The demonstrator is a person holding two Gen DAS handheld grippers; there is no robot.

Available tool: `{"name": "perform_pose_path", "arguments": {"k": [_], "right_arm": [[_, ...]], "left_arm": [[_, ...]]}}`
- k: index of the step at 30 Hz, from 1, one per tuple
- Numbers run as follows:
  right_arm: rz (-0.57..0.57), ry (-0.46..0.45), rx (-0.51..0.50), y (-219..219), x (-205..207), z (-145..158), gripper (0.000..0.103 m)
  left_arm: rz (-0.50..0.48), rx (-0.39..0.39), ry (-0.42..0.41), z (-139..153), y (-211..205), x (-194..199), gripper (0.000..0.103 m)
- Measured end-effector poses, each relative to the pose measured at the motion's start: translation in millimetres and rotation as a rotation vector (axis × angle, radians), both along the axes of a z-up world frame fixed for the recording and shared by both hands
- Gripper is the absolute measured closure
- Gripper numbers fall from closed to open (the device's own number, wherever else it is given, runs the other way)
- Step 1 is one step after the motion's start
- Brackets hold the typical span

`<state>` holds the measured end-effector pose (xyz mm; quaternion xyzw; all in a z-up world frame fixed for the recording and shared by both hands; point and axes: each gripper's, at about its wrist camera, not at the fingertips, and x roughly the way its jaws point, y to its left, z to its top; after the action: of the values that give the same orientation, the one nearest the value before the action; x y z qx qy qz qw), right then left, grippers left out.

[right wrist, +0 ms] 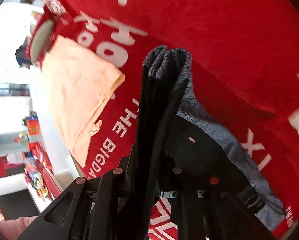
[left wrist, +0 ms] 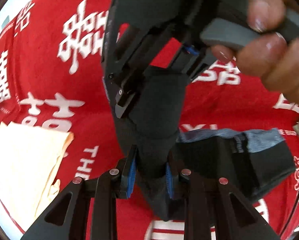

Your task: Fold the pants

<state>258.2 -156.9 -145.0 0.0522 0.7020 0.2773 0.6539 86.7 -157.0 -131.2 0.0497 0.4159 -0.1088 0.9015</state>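
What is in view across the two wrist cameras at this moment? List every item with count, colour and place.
pants: one, black with a grey inner waistband, bunched and lifted off the cloth, held at two spots.
tablecloth: one, red with white characters and lettering, covering the whole work surface.
folded cloth: one, pale orange, lying on the tablecloth to the left of the pants.
room clutter: several red and mixed-colour items, blurred, beyond the table edge in the right wrist view.
left hand-held gripper: one, black with blue pads, shut on the pants.
right hand-held gripper: one, black, closed on the pants' grey fold.
hand: one, squeezing the right gripper's grey handle.
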Motion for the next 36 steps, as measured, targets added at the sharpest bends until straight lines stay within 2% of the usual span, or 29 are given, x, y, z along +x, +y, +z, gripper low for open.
{"name": "perform_pose_path", "arguments": {"k": [7, 19, 29, 36], "right_arm": [[-0.182, -0.058, 0.134, -93.3, -34.7, 32.3, 0.086], [-0.438, -0.117, 0.228, -248.7, -113.4, 58.4, 0.086], [-0.588, -0.125, 0.292, -336.0, -162.7, 47.3, 0.086], [-0.661, -0.107, 0.291, -388.9, -187.8, 16.3, 0.086]], "left_arm": [[-0.148, 0.017, -0.032, 26.4, -56.3, -22.0, 0.077], [-0.367, 0.047, -0.028, 49.1, -163.1, -65.8, 0.077], [-0.492, 0.096, -0.02, 46.4, -239.0, -96.6, 0.077], [-0.552, 0.129, 0.029, 21.3, -284.5, -111.4, 0.077]]}}
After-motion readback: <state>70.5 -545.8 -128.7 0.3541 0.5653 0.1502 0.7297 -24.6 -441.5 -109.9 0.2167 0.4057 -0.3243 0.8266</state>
